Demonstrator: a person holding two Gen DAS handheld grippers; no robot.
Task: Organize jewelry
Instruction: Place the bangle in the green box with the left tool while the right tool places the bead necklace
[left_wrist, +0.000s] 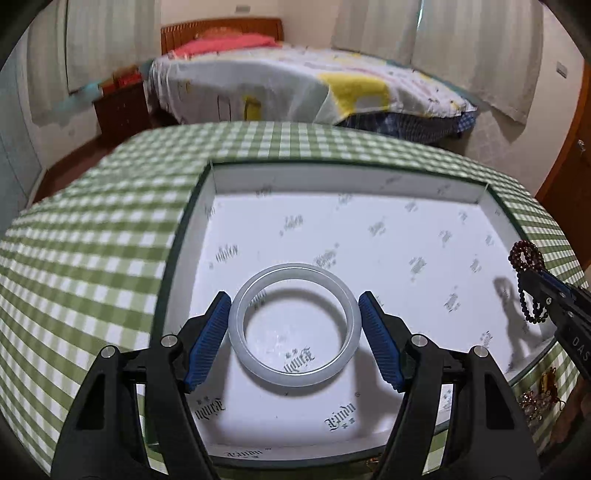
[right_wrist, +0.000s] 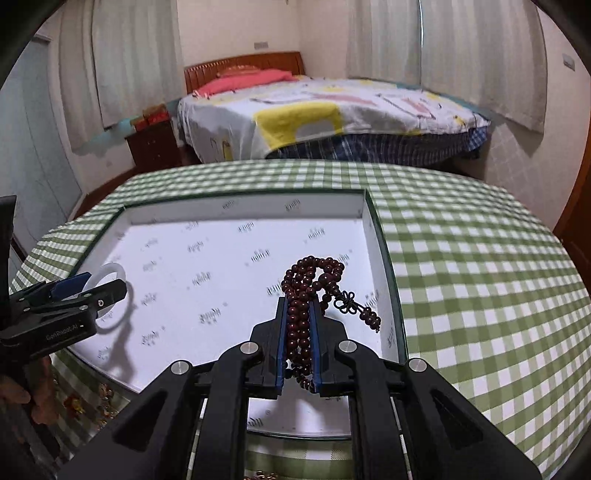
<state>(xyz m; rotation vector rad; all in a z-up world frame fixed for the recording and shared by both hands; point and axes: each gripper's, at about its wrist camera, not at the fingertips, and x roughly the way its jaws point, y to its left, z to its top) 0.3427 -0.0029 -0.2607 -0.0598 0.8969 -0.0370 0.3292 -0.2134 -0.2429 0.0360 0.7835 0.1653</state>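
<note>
A pale translucent bangle (left_wrist: 294, 324) sits between the blue pads of my left gripper (left_wrist: 294, 314), over the floor of a shallow white box (left_wrist: 388, 236). The pads stand just beside the bangle's rim; I cannot tell whether they press it. My right gripper (right_wrist: 299, 314) is shut on a dark red bead bracelet (right_wrist: 301, 299) with a knotted tassel, held above the box's right side (right_wrist: 373, 236). The right gripper and beads (left_wrist: 526, 280) show at the right edge of the left wrist view. The left gripper (right_wrist: 88, 291) and bangle (right_wrist: 110, 273) show at the left of the right wrist view.
The box lies on a table with a green and white checked cloth (right_wrist: 480, 266). More jewelry lies on the cloth near the box's front edge (left_wrist: 535, 402). A bed (right_wrist: 332, 114) and a dark nightstand (right_wrist: 151, 147) stand beyond the table.
</note>
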